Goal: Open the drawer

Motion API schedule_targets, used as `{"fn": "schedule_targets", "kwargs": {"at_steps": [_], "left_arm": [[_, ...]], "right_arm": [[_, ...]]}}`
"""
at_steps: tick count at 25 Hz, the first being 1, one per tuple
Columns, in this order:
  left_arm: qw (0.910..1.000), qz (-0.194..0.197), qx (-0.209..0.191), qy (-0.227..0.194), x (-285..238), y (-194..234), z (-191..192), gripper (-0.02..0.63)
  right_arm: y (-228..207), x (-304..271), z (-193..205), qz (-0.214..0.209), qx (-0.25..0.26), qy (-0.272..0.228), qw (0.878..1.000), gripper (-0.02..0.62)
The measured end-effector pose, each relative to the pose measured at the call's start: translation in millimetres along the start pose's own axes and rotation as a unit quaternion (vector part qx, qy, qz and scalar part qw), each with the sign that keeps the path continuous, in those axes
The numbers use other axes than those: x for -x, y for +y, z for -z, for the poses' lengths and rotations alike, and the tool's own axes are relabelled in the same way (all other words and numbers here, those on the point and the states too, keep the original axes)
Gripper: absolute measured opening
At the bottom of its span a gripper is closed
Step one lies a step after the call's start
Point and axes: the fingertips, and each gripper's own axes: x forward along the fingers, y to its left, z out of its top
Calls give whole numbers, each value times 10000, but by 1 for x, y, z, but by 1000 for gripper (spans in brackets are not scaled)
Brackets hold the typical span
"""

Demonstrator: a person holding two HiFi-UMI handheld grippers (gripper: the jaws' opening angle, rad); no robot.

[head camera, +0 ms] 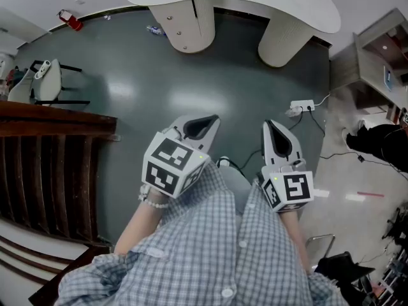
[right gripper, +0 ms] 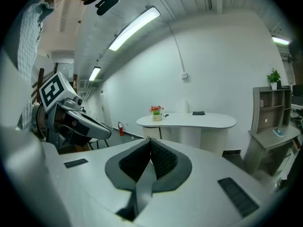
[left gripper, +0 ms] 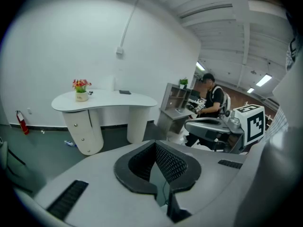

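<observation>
While L hand-held gripper (head camera: pixel 213 118) & R hand-held gripper (head camera: pixel 270 125) clenched (empty), drawer (head camera: pixel 178 25) front faces them.

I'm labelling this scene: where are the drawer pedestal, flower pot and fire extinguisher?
drawer pedestal (left gripper: pixel 85 132), left gripper view, front face.
flower pot (left gripper: pixel 81 97), left gripper view, white pot.
fire extinguisher (left gripper: pixel 21 124), left gripper view, red body.

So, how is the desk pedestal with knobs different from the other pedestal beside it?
The knobbed pedestal carries three small round knobs down its front; the plain pedestal has a smooth front. The knobbed pedestal looks wider than the plain pedestal. The flower pot stands over the knobbed pedestal, not over the plain one. Both are white, with rounded sides, under one desk top.
</observation>
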Motion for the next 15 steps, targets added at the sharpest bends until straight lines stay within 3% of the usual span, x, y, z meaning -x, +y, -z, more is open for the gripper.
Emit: {"fn": "schedule_targets", "kwargs": {"at_steps": [15], "left_arm": [[9996, -63, 267, -3, 33, 82, 6, 5]], "right_arm": [[49, -69, -17, -72, 62, 67, 9999, 9]]}}
